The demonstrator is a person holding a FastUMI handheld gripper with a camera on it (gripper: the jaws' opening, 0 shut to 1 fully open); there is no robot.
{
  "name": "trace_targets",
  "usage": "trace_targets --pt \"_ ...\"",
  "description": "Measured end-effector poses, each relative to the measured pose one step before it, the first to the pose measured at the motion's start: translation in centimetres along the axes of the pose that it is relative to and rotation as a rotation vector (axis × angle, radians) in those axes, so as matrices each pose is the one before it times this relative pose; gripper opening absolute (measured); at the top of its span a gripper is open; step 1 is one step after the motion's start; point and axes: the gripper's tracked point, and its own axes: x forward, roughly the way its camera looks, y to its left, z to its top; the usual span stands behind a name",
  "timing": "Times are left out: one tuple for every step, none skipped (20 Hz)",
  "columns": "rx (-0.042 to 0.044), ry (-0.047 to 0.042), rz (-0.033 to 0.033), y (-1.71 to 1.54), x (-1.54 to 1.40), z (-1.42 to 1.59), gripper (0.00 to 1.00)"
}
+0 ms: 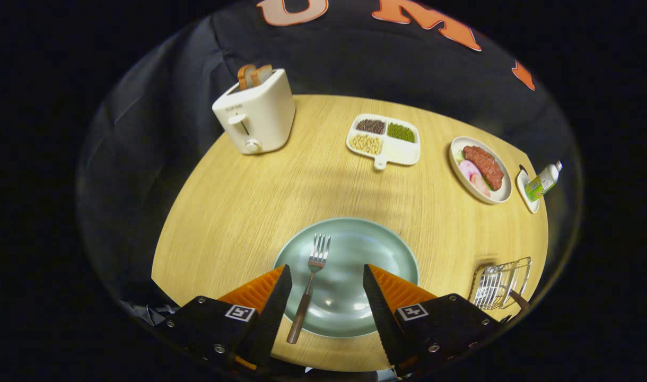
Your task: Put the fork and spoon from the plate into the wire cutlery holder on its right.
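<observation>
Gripper view is dominated by a round wooden table (238, 212), on which a pale green plate (376, 249) is set just ahead of the gripper (327, 294). The fingers are spread wide and nothing is held; they hang above the near part of the plate, one to each side. A fork (308, 284) is seen lying on the plate between the fingers, closer to the left one, its tines pointing away and its dark handle reaching past the plate's near rim toward the table. To the right of the plate, a wire cutlery holder (501, 284) is seen, with what appears to be a utensil already resting in it; whether that is the spoon cannot be told with certainty. Farther back are a toaster (255, 114) with bread in its slots, a divided dish (384, 139) of beans, a plate of food (481, 168) and a small bottle (543, 180). The fork is judged to be light, stiff and thin, with a smooth metal neck likely to slip, and it lies flat on a glazed surface. A hold across the handle would probably be best, where it is thicker and overhangs the rim, so that the fingers can be closed on its sides without scraping the plate.
</observation>
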Motion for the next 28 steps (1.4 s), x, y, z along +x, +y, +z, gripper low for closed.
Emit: trace_targets --pt "0.00447 0.03902 0.00488 0.499 0.798 -0.674 0.79" --pt "0.00092 0.03519 0.00057 0.374 0.665 -0.655 0.75" --pt "0.00183 0.03809 -0.01188 -0.052 0.639 -0.508 0.71" --pt "0.00406 0.03329 -0.00915 -0.085 0.573 -0.504 0.69" --pt "0.01335 0.02973 0.00068 0.1 0.363 -0.258 0.64" --pt "0.01228 0.02014 0.00604 0.348 0.418 -0.19 0.62" --pt "0.01073 0.01703 -0.00019 0.052 0.46 -0.141 0.55" --pt "0.00441 0.01608 -0.00092 0.037 0.398 -0.251 0.51" --pt "0.00177 0.01852 0.00681 0.309 0.276 -0.221 0.45" --pt "-0.00096 0.02426 0.00669 0.3 0.34 -0.347 0.42" --pt "-0.00056 0.02404 -0.00938 -0.068 0.315 -0.31 0.37" --pt "0.00414 0.01035 -0.00713 0.086 0.133 -0.228 0.3" --pt "0.00582 0.00283 -0.00808 -0.119 0.341 -0.006 0.24" --pt "0.00864 -0.00084 -0.00318 0.093 0.163 0.016 0.2" --pt "0.00575 -0.00011 0.00578 0.071 0.016 -0.139 0.16" --pt "0.00164 0.00404 0.00882 0.069 0.017 -0.167 0.14" --pt "0.00622 0.00286 0.00095 -0.214 -0.067 0.057 0.1" --pt "0.01065 0.00117 0.00835 -0.137 0.24 -0.069 0.08" --pt "0.01303 -0.00682 0.01171 -0.009 0.01 0.028 0.05" --pt "0.00656 -0.01294 0.00795 0.003 -0.101 0.013 0.04" --pt "-0.00079 -0.02016 -0.00247 -0.242 -0.113 0.183 0.04" --pt "-0.0012 -0.02473 -0.00277 -0.349 -0.248 0.105 0.03" --pt "-0.0014 -0.02122 0.01007 -0.151 -0.21 0.264 0.03" --pt "0.00549 -0.01661 0.01128 -0.067 -0.258 0.184 0.03" --pt "0.00496 -0.01699 0.00553 -0.202 -0.318 0.324 0.03" --pt "0.00265 -0.01728 0.00099 -0.361 -0.315 0.23 0.03" --pt "0.00675 -0.01783 -0.00043 -0.45 -0.502 0.285 0.02" --pt "0.00479 -0.01346 0.00032 -0.322 -0.444 0.134 0.02"
